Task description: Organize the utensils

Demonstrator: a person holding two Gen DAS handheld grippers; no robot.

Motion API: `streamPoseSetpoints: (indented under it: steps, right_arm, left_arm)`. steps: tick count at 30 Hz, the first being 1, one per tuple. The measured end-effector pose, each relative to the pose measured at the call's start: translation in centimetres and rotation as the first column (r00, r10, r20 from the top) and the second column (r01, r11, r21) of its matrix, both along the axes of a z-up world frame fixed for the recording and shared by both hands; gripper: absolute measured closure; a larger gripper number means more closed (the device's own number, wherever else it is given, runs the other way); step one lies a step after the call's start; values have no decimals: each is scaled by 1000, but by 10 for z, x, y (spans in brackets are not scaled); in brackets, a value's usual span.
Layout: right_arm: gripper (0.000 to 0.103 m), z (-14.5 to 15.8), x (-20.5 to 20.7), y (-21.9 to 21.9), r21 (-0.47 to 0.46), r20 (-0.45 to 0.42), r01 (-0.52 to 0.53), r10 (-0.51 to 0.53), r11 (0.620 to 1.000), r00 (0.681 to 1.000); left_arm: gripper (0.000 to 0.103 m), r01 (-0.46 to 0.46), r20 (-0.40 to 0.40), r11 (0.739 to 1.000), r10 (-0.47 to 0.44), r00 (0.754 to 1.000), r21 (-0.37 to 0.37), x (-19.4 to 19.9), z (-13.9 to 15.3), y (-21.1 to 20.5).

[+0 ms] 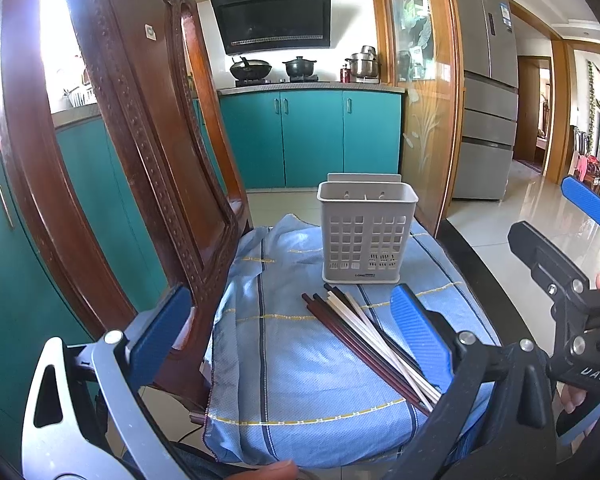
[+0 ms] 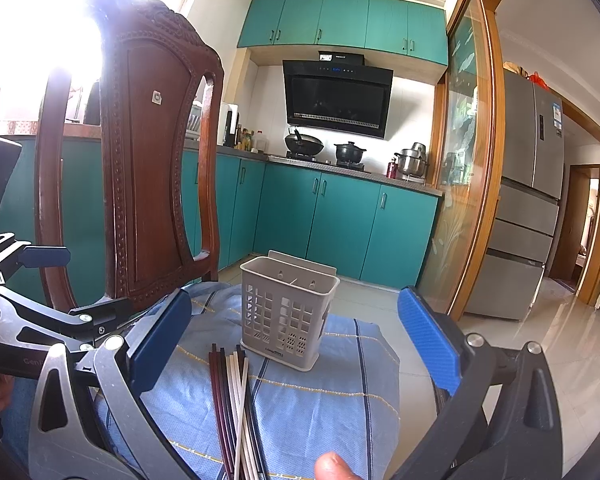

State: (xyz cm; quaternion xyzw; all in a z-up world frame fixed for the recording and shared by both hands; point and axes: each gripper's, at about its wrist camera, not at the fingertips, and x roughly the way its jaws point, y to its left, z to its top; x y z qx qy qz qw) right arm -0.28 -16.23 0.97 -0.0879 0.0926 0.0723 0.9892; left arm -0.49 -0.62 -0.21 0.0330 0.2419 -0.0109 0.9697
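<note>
A grey perforated utensil holder [image 1: 366, 232] stands upright and empty on a blue cloth [image 1: 300, 380]. It also shows in the right wrist view [image 2: 286, 314]. Several chopsticks [image 1: 364, 340], dark red, white and black, lie in a loose bundle on the cloth in front of the holder; they also show in the right wrist view [image 2: 236, 412]. My left gripper [image 1: 292, 336] is open and empty, hovering above the cloth near the chopsticks. My right gripper [image 2: 300, 340] is open and empty, above the chopsticks, facing the holder. It appears at the right edge of the left wrist view [image 1: 580, 240].
A carved wooden chair back [image 1: 140, 160] rises at the left of the cloth, also in the right wrist view [image 2: 152, 180]. Teal kitchen cabinets [image 1: 312, 140], a stove with pots, a glass sliding door [image 2: 460, 160] and a fridge [image 2: 528, 200] stand behind.
</note>
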Motion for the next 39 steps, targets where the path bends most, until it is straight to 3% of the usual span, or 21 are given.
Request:
streamPoseSetpoints:
  steps: [11, 14, 18, 20, 22, 23, 25, 27, 29, 33, 38, 39]
  right_arm:
    - [3, -5, 4, 2, -8, -14, 10, -10, 1000, 1000]
    - [3, -13, 18, 1, -6, -81, -13, 12, 1000, 997]
    - [3, -38, 51, -2, -3, -216, -9, 8, 1000, 976]
    - [5, -62, 85, -4, 29, -345, -18, 27, 999, 938]
    - [18, -86, 116, -4, 76, -449, -25, 56, 997, 892]
    - [21, -109, 142, 0, 104, -538, -18, 71, 994, 840]
    - [29, -131, 164, 8, 111, -609, -13, 79, 994, 789]
    - [30, -150, 180, 17, 112, -657, -8, 80, 994, 749]
    - [30, -163, 187, 25, 117, -690, -11, 90, 993, 719]
    - [31, -180, 197, 40, 113, -737, -33, 106, 993, 668]
    - [41, -183, 196, 52, 88, -735, -42, 93, 995, 671]
    - [50, -182, 196, 50, 97, -736, -40, 99, 994, 670]
  left_arm:
    - [4, 5, -44, 1000, -5, 999, -4, 6, -8, -1]
    - [4, 24, -128, 1000, -25, 992, -7, 16, -24, -2]
    - [4, 11, -163, 1000, -6, 987, 27, 19, -42, -3]
    - [4, 11, -190, 1000, -6, 982, 26, 19, -52, -3]
    - [4, 15, -217, 1000, -12, 976, 11, 18, -60, -1]
    - [5, 15, -226, 1000, -14, 974, 4, 16, -63, 0]
    - [12, 12, -232, 1000, -11, 973, 3, 14, -66, 4]
    - [32, 1, -243, 1000, 1, 970, 6, 10, -70, 9]
    - [42, -7, -256, 1000, 7, 967, -2, 9, -73, 15]
    - [50, -24, -273, 1000, 18, 962, -19, 4, -79, 24]
    - [50, -21, -281, 1000, 16, 960, -15, 3, -82, 22]
    - [50, -19, -284, 1000, 14, 959, -14, 3, -82, 20]
